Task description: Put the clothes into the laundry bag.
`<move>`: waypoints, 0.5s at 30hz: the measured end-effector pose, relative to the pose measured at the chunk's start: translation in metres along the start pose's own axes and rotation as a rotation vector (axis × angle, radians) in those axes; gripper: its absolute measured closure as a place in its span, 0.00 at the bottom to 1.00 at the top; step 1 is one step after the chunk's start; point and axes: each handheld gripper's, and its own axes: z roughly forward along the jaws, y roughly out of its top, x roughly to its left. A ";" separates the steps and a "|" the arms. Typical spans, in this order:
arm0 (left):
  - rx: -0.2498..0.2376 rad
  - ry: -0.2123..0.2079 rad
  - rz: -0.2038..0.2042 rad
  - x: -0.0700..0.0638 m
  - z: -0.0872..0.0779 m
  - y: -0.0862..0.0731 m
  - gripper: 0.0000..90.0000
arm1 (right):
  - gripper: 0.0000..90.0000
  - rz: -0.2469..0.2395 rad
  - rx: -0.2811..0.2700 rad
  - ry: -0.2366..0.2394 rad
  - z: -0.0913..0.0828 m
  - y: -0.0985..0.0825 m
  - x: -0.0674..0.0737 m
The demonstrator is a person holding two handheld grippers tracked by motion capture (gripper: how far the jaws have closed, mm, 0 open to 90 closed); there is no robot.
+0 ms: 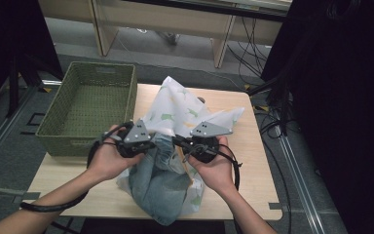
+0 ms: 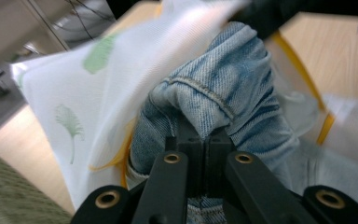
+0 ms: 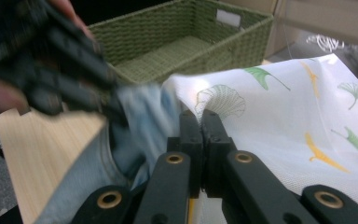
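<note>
Jeans (image 1: 158, 180): we hold them above the tabletop (image 1: 253, 161), half inside the white leaf-print bag (image 1: 180, 109).
Left gripper (image 2: 204, 135): fingers clamped on denim, to push it in.
Right gripper (image 3: 200, 122): fingers clamped on the bag edge, keeping it open.

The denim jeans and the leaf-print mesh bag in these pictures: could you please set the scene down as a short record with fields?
work in hand: denim jeans half inside a white leaf-print mesh bag
left gripper: shut on the jeans' fabric
right gripper: shut on the bag's edge
bag trim: yellow
basket: green wicker, at the table's left, nothing inside it
table: light wood
</note>
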 end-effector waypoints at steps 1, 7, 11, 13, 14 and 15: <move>0.020 -0.014 0.005 -0.002 0.011 -0.003 0.98 | 1.00 0.002 0.009 0.000 0.002 -0.002 -0.003; 0.130 -0.090 0.039 -0.011 0.075 -0.019 0.97 | 1.00 0.040 0.092 0.003 0.018 -0.018 -0.012; 0.145 -0.124 0.002 -0.011 0.093 -0.026 0.96 | 1.00 0.079 0.182 -0.015 0.027 -0.038 -0.025; 0.132 -0.127 -0.011 -0.009 0.091 -0.026 0.96 | 1.00 0.061 0.180 -0.011 0.028 -0.041 -0.029; 0.128 -0.132 -0.009 -0.009 0.089 -0.026 0.92 | 1.00 0.065 0.196 -0.017 0.028 -0.044 -0.032; 0.117 -0.137 -0.006 -0.008 0.086 -0.025 0.92 | 1.00 0.065 0.196 -0.017 0.028 -0.044 -0.032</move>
